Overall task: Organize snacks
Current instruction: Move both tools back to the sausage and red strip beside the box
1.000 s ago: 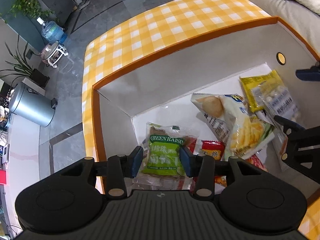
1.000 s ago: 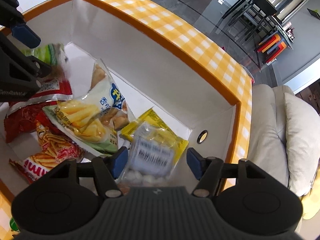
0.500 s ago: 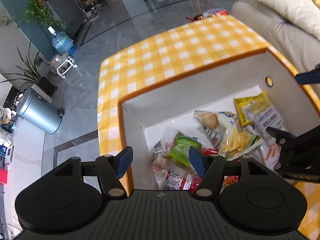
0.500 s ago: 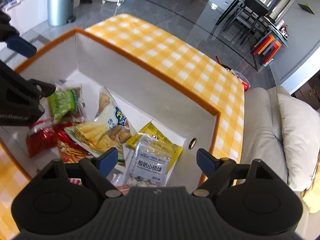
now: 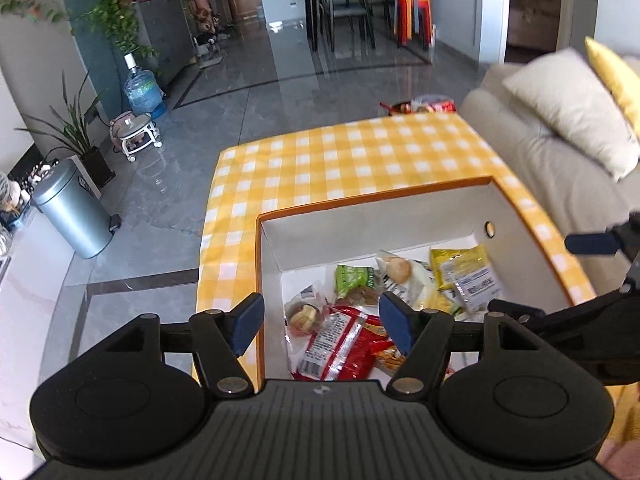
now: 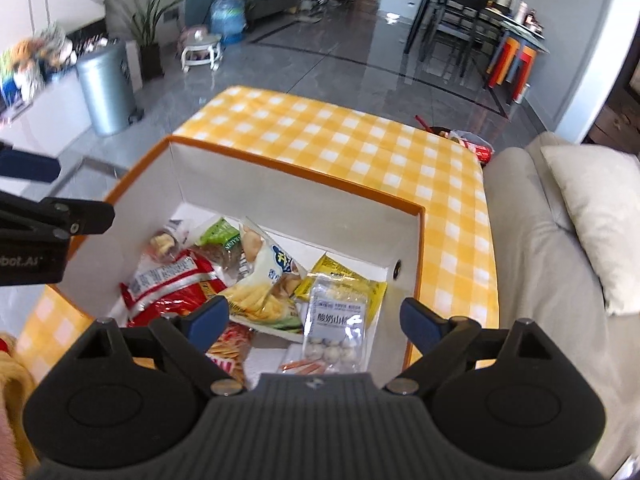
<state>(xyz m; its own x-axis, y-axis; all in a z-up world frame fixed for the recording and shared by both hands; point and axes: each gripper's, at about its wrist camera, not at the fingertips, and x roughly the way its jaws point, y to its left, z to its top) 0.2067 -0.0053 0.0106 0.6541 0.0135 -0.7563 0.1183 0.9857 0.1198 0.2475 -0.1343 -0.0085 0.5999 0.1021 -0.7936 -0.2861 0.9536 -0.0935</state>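
Observation:
An orange-rimmed box (image 5: pixel 380 216) with white walls (image 6: pixel 280 200) stands on the checked table and holds several snack packs. Among them are a green raisin pack (image 5: pixel 354 276) (image 6: pixel 220 236), a red packet (image 5: pixel 340 340) (image 6: pixel 168 280), a fries bag (image 6: pixel 264 280) and a clear pack of white balls (image 6: pixel 336 320) lying on a yellow packet (image 5: pixel 460 264). My left gripper (image 5: pixel 322 322) hangs open above the box's left end, holding nothing. Above the right end, my right gripper (image 6: pixel 315 320) has its jaws opening, with nothing between them.
A yellow checked cloth (image 5: pixel 340 160) covers the table beyond the box. A beige sofa with a cushion (image 5: pixel 560 120) stands on the right. On the grey floor are a metal bin (image 5: pixel 76 208), a water bottle (image 5: pixel 142 90), plants and a dining set (image 6: pixel 460 12).
Both grippers rose up out of the box and opened. The left let go of the green raisin pack, the right of the white-ball pack; both packs now lie in the box.

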